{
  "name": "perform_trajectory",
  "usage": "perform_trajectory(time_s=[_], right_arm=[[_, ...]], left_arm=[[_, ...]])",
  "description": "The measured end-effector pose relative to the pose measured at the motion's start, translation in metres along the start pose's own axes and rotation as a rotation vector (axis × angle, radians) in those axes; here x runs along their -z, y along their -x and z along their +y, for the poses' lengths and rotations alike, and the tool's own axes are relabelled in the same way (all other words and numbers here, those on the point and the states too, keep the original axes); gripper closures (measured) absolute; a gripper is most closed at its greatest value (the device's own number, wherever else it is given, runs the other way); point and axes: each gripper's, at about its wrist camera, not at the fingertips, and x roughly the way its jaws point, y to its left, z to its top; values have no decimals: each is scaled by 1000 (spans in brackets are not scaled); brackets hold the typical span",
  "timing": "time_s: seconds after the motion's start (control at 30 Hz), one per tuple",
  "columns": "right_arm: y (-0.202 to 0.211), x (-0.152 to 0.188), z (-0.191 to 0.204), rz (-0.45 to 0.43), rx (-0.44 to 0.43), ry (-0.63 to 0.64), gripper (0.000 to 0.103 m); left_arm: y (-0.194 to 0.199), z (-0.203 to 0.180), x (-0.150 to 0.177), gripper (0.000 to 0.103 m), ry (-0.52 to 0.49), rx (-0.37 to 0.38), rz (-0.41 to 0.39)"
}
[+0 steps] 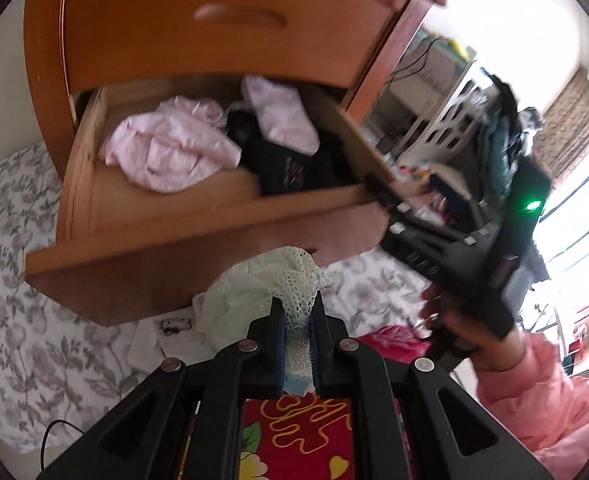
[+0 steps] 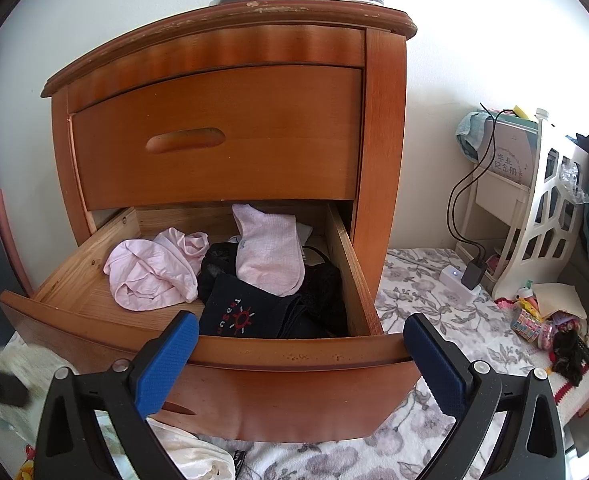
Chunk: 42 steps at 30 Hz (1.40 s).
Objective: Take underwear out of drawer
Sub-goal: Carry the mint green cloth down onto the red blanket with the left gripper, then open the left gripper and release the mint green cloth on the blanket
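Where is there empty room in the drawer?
The drawer floor is bare at its left front, between the left wall and the pink cloth. The middle and right are crowded with dark clothes and pink socks.

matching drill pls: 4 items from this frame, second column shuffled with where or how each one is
Items:
1. pale green lace underwear
2. right gripper
3. pink socks
4. upper drawer

States:
A. closed
B. lying on dark clothes in the open lower drawer
C. pinched in the left gripper, outside the drawer
D. jaws wide apart, nothing between them

Pairs: 1-C, 2-D, 3-B, 4-A
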Motion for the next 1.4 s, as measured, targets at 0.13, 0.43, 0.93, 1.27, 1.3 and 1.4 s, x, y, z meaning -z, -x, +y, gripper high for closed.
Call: perform_trajectory(time_s=[0.13,0.43,0.93,1.27,1.3,1.4], right_arm=[[0,0,0,0,0,0,0],[0,-1,-1,-3,1,-1,0],[0,-1,0,-8,4,-1,0],[0,0,0,-10,7,-2,0],[0,-1,0,-10,7,-2,0],[0,0,0,-11,7,-2,0]], left_arm=[[-16,4,6,93,6,-48,47],[-50,7,19,93,-25,-173,124],[-98,33,41,93,78,-200,245],[-112,50,51,91,177,-179,280],[-112,50,51,89,179,-180,280],[-112,49,50,81,182,-187,280]])
